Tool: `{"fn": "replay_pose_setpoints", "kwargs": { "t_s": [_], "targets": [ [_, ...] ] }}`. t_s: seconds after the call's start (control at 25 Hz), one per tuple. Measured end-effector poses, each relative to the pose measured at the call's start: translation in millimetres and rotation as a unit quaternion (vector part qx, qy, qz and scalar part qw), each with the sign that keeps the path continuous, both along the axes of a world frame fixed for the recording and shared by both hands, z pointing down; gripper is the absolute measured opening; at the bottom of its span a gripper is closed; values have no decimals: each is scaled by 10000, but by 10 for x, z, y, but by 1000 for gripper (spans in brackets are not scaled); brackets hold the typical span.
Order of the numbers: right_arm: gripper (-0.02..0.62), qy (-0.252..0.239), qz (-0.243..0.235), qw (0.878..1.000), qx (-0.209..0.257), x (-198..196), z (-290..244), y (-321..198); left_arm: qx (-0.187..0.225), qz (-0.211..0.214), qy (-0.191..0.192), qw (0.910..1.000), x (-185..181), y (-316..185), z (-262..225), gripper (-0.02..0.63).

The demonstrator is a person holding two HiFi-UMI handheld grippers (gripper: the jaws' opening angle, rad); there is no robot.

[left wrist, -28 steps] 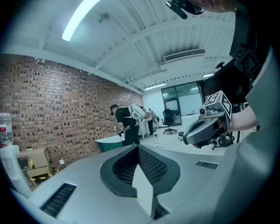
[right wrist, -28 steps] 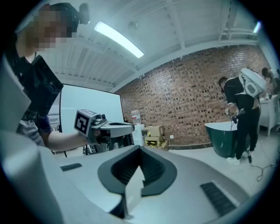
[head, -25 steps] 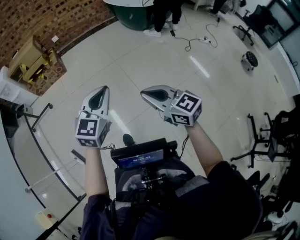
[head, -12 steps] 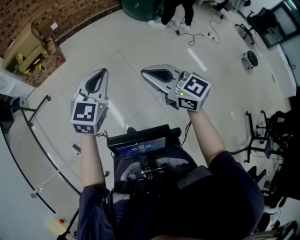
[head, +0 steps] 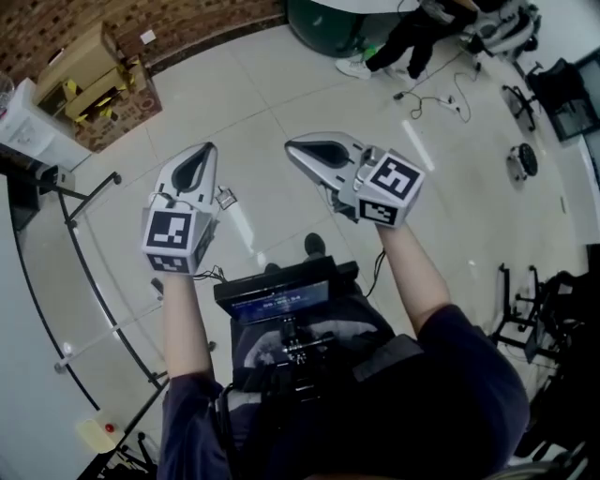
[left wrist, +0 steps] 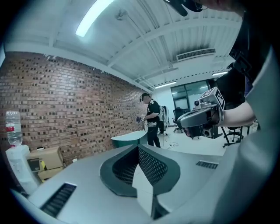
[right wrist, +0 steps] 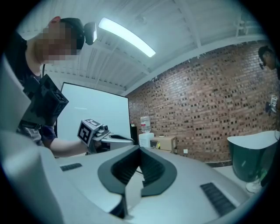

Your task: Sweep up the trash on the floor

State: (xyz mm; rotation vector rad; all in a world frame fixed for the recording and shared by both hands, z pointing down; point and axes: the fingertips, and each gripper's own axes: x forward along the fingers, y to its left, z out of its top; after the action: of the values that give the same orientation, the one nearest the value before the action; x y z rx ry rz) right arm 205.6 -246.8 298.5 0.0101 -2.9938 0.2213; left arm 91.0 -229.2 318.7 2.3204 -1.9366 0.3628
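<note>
Both grippers are held out in front of the person, side by side above the white tiled floor. The left gripper is shut with nothing between its jaws, its tip pointing toward the brick wall. The right gripper is shut and empty too, its tip roughly level. Each gripper shows in the other's view: the right gripper and the left gripper. I see no trash and no sweeping tool on the floor in these views.
Cardboard boxes stand by the brick wall at the upper left. A dark green round table base, a standing person and loose cables lie ahead. A metal rail frame is at the left, chairs at the right.
The whole view has shifted: the boxes, green table base and cables have slid rightward in the head view. Both grippers stay shut and side by side, carried along.
</note>
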Motion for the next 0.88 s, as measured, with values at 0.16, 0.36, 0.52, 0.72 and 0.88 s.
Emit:
{"fn": "replay_pose_setpoints", "kwargs": {
  "t_s": [0.16,0.36,0.52,0.72,0.88],
  "targets": [
    [9,-23,-253,9997,-55,-176,116,-127,-60,-448,-33,9990,-213,-30,67,3],
    [9,-13,-429,9989,-172,-194,210,-363,-167,-783,-52,9968,-251,-115,128,3],
    [9,-65,-538,9982,-268,-158,214,-594,-261,-948,-101,9951,-191,-221,126,3],
    [9,-67,-812,9962,-301,-141,255,-773,-193,-1323,-59,9910,-162,-334,96,3],
    [9,-44,-972,9949,-249,-152,272,-873,117,-1799,-173,9835,-228,-373,-75,3]
  ]
}}
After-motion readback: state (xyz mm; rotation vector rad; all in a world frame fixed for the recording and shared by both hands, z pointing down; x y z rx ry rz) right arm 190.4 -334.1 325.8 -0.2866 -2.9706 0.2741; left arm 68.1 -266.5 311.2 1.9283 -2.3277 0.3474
